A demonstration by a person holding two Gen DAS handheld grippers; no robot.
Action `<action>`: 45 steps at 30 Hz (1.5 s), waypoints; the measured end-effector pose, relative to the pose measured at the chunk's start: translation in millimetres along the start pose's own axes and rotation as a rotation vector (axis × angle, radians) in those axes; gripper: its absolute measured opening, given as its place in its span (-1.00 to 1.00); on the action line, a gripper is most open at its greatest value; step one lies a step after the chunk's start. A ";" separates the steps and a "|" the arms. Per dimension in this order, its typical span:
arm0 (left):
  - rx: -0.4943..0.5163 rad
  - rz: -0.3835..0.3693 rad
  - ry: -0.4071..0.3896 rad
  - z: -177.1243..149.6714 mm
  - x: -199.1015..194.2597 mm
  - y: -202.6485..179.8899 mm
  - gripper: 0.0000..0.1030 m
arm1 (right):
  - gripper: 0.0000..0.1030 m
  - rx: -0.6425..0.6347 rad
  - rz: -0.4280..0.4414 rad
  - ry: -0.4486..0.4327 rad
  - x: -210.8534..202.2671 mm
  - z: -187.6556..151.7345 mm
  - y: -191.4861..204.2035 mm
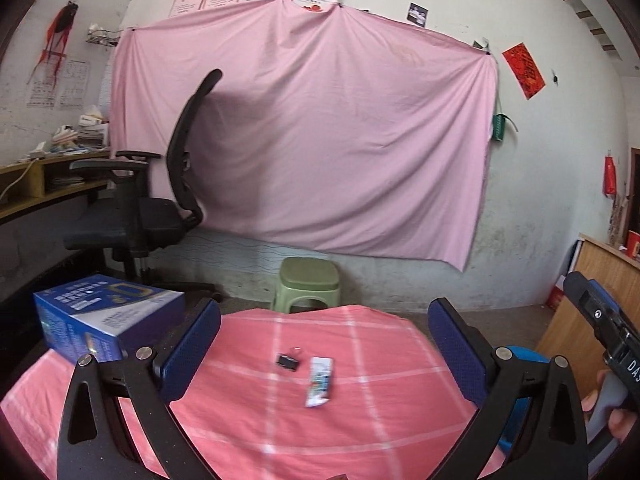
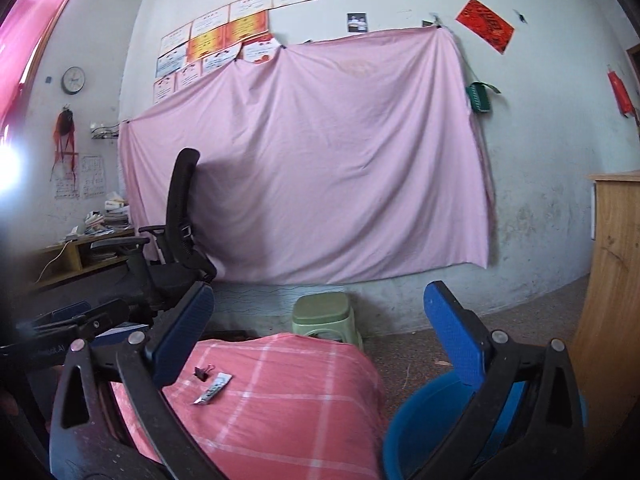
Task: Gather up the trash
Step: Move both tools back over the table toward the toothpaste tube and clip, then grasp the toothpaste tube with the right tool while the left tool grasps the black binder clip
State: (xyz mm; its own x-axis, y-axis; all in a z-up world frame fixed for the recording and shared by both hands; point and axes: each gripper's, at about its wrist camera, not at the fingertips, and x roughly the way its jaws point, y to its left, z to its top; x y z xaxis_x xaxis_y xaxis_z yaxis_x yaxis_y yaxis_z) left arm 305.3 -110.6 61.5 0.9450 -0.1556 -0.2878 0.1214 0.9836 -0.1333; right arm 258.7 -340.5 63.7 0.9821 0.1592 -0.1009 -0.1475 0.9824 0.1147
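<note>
A small white wrapper (image 1: 320, 381) lies on the pink checked tablecloth (image 1: 380, 420), with a black binder clip (image 1: 289, 360) just left of it. My left gripper (image 1: 324, 344) is open and empty, above and before both. In the right wrist view the wrapper (image 2: 213, 388) and the clip (image 2: 203, 372) lie left of centre. My right gripper (image 2: 320, 336) is open and empty, off the table's right side, over a blue bin (image 2: 432, 420). The bin (image 1: 524, 354) shows behind the left gripper's right finger.
A blue box (image 1: 100, 316) sits at the table's left edge. A green stool (image 1: 309, 280) and a black office chair (image 1: 152, 200) stand beyond the table before a pink sheet on the wall. A wooden cabinet (image 2: 612, 300) is at the right.
</note>
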 end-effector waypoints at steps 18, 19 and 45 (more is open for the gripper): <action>0.044 0.085 0.061 -46.1 18.9 81.7 0.97 | 1.00 -0.138 0.097 0.264 80.4 -48.2 79.1; 0.048 0.081 0.079 -48.2 22.2 85.2 0.97 | 1.00 -0.139 0.101 0.290 86.0 -50.9 80.0; 0.054 0.008 0.462 -74.2 91.0 91.6 0.03 | 0.23 -0.233 0.240 0.838 180.0 -117.2 118.7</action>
State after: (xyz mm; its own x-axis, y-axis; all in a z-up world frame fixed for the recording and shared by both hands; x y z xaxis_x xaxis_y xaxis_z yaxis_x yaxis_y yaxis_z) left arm 379.9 -41.4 -47.2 0.7130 -0.1604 -0.6826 0.1422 0.9863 -0.0833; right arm 404.2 -183.8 -56.6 0.5278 0.2921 -0.7975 -0.4469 0.8940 0.0317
